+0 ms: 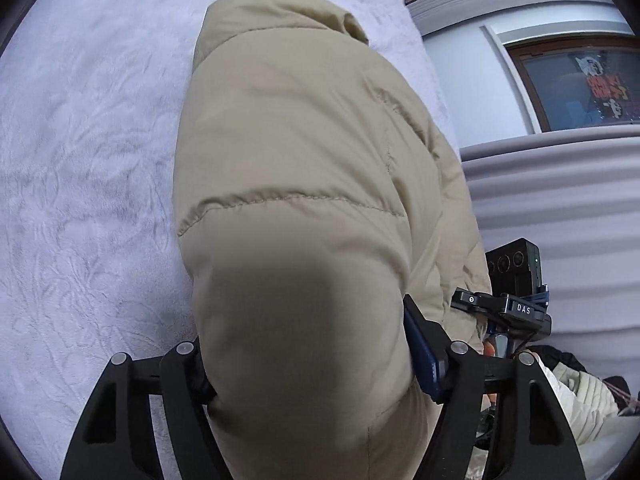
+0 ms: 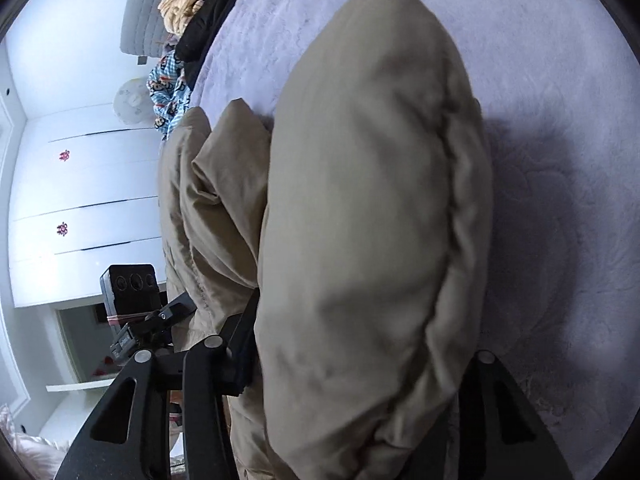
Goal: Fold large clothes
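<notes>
Pale lilac plush bedding is spreading across the left wrist view, with a ribbed grey headboard and a framed poster lying to the right. Hanging over that bedding, the beige puffer jacket is filling the middle of the frame, and the left gripper is pinching a thick padded fold of it between both fingers; the other device is showing just to the right. Turning to the right wrist view, the same bedding is running far and right, white cupboard doors are standing at the left, and a heap of other clothes is lying at the far left edge. The right gripper is clamping another bulky section of the jacket. I would say both grips need to be kept level and lowered together, so the padding is settling flat rather than bunching.
</notes>
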`<state>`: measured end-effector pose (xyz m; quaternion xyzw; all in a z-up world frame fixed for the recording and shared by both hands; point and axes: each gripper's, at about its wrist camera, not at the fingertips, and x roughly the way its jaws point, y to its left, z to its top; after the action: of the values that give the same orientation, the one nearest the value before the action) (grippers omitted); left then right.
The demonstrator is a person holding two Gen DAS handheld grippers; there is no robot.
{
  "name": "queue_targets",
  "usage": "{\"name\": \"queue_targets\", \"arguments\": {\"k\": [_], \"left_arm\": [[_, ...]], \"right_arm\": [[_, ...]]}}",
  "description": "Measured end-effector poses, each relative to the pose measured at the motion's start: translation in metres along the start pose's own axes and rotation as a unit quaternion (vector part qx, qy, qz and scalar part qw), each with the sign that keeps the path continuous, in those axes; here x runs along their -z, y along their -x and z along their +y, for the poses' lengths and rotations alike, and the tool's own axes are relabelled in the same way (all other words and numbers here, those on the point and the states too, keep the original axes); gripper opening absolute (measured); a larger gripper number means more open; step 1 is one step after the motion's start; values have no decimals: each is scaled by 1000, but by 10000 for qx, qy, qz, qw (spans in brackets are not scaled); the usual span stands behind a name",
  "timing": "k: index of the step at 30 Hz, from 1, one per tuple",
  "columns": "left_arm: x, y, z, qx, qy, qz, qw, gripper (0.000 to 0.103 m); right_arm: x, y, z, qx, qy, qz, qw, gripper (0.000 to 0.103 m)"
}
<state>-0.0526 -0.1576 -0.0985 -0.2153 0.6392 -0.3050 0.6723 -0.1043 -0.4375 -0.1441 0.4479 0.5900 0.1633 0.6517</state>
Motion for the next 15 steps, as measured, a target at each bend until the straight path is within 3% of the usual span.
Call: {"name": "queue_targets", "arguments": {"k": [7, 15], "left_arm": [[-30, 50, 9, 108, -197, -495, 9985, 74], [-109, 105, 58, -224, -333, -873, 9954, 74]], "right_arm": [[-10, 0, 53, -114, 376, -374, 9985, 48], [-57, -62, 128, -124, 814, -608, 9948, 48]]}}
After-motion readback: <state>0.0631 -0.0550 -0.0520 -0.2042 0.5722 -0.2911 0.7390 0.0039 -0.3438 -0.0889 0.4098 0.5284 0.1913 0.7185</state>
